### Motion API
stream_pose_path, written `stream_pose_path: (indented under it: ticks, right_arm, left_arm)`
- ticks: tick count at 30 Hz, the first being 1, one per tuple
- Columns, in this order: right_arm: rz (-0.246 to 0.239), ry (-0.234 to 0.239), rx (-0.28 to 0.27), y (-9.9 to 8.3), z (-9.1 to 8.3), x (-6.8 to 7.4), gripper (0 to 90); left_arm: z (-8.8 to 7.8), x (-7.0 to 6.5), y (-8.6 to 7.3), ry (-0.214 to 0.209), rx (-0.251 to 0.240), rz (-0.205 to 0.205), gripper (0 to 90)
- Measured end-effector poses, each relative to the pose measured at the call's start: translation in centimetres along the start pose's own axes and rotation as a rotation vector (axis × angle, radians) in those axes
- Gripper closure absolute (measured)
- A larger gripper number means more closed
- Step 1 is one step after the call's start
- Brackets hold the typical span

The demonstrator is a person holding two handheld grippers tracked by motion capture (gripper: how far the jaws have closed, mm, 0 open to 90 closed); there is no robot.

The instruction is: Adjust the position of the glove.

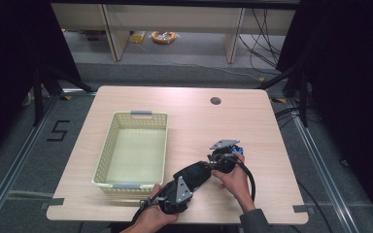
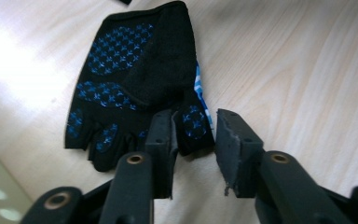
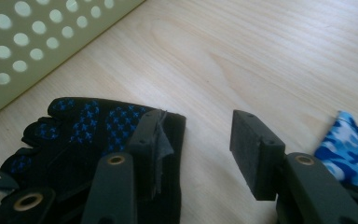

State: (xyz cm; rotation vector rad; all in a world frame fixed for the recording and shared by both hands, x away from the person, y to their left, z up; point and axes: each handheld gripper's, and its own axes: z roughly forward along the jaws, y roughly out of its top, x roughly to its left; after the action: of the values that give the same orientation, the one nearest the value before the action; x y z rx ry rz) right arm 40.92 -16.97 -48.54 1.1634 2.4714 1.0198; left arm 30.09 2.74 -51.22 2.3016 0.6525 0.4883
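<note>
Two jaws pairs open: black glove [image 2: 135, 79] between left's, beside right's.

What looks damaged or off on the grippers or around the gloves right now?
The pads look worn: the left gripper has a ragged, chipped pad, and a torn flap hangs off a pad of the right gripper. The black glove lies flat and looks intact; the basket sits square.
</note>
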Motion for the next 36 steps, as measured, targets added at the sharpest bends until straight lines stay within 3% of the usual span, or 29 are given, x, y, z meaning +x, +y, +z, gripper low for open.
stream_pose_path:
  ticks: [1, 2, 4, 5, 6, 7, 8, 11, 12, 16, 17, 19, 21, 22, 24, 26, 27, 28, 29, 31, 32, 35, 36]
  right_arm:
    - [0.0, 0.0, 0.0, 0.0, 0.0, 0.0, 55.4]
    - [0.01, 0.013, 0.023, 0.2, 0.5, 0.3, 55.5]
    - [0.006, 0.011, 0.028, 0.1, 0.8, 0.4, 55.6]
    - [0.023, 0.014, 0.03, 0.1, 1.1, 0.5, 56.1]
    - [0.02, 0.011, 0.07, 0.1, 1.4, 0.4, 60.5]
    - [0.02, 0.011, 0.07, 0.1, 1.4, 0.4, 60.5]
    - [0.025, 0.015, 0.078, 0.0, 1.6, 0.4, 64.6]
    - [0.065, 0.059, 0.076, -0.2, 1.6, 0.4, 79.4]
    - [0.041, 0.031, 0.072, -0.4, 1.4, 0.4, 88.4]
    - [0.065, 0.056, 0.032, -0.7, 0.7, 0.6, 89.2]
    - [0.047, 0.048, 0.001, -0.9, 0.4, 0.6, 89.3]
    - [0.065, 0.063, -0.001, -1.0, -1.2, 0.9, 89.5]
    - [0.087, 0.088, -0.027, -1.3, -2.7, 1.0, 89.5]
    - [0.094, 0.104, -0.065, -1.6, -3.3, 1.0, 89.5]
    - [0.107, 0.097, -0.097, -2.3, -4.7, 1.4, 89.5]
    - [0.135, 0.12, -0.113, -3.3, -5.7, 1.9, 89.6]
    - [0.126, 0.109, -0.135, -4.0, -6.2, 2.2, 89.6]
    - [0.168, 0.116, -0.137, -4.4, -6.5, 2.6, 89.6]
    - [0.141, 0.103, -0.144, -5.0, -6.8, 2.5, 89.5]
    - [0.169, 0.118, -0.143, -6.1, -7.1, 2.9, 89.6]
    - [0.197, 0.112, -0.13, -6.6, -7.3, 3.2, 89.5]
    - [0.16, 0.098, -0.121, -7.6, -6.9, 2.8, 89.5]
    - [0.202, 0.089, -0.086, -7.7, -7.0, 3.1, 89.5]
  left_arm:
    - [0.0, -0.1, 0.0, 0.004, -0.009, 0.013, 67.6]
    - [-0.1, -0.2, 0.0, -0.023, -0.003, 0.007, 72.6]
    - [0.0, -0.1, 0.0, -0.03, 0.0, -0.003, 74.2]
    - [-0.1, 0.0, 0.0, -0.031, 0.007, 0.018, 76.3]
    - [-0.1, 0.0, 0.0, -0.028, 0.009, 0.035, 79.5]
    - [-0.1, 0.0, 0.0, -0.028, 0.009, 0.035, 80.5]
    - [0.0, 0.0, -0.1, -0.028, -0.004, 0.019, 80.5]
    - [0.0, 0.2, -0.1, -0.039, -0.006, 0.033, 84.3]
    - [-0.1, 0.1, -0.2, -0.034, -0.009, 0.044, 85.1]
    - [-0.5, 0.1, -0.2, -0.04, -0.019, 0.035, 85.6]
    - [-0.8, 0.2, -0.2, -0.046, 0.0, 0.067, 85.7]
    - [-1.0, 0.2, -0.4, -0.043, -0.034, 0.038, 85.9]
    - [-1.5, 0.4, -0.3, -0.033, -0.042, 0.053, 86.2]
    - [-1.8, 0.4, -0.3, -0.038, -0.054, 0.047, 86.4]
    - [-2.4, 0.4, -0.2, -0.041, -0.063, 0.06, 86.6]
    - [-2.9, 0.3, -0.4, -0.057, -0.071, 0.078, 86.6]
    - [-2.9, 0.1, -0.5, -0.069, -0.069, 0.064, 86.7]
    - [-2.8, 0.0, -0.7, -0.074, -0.06, 0.073, 86.7]
    - [-2.7, -0.2, -0.9, -0.084, -0.061, 0.073, 86.7]
    - [-2.4, -0.5, -1.0, -0.12, -0.035, 0.082, 86.7]
    - [-2.2, -0.7, -1.1, -0.112, -0.038, 0.097, 86.7]
    - [-2.0, -1.1, -1.2, -0.127, -0.025, 0.106, 86.7]
    - [-1.8, -1.3, -1.3, -0.136, -0.037, 0.093, 86.6]
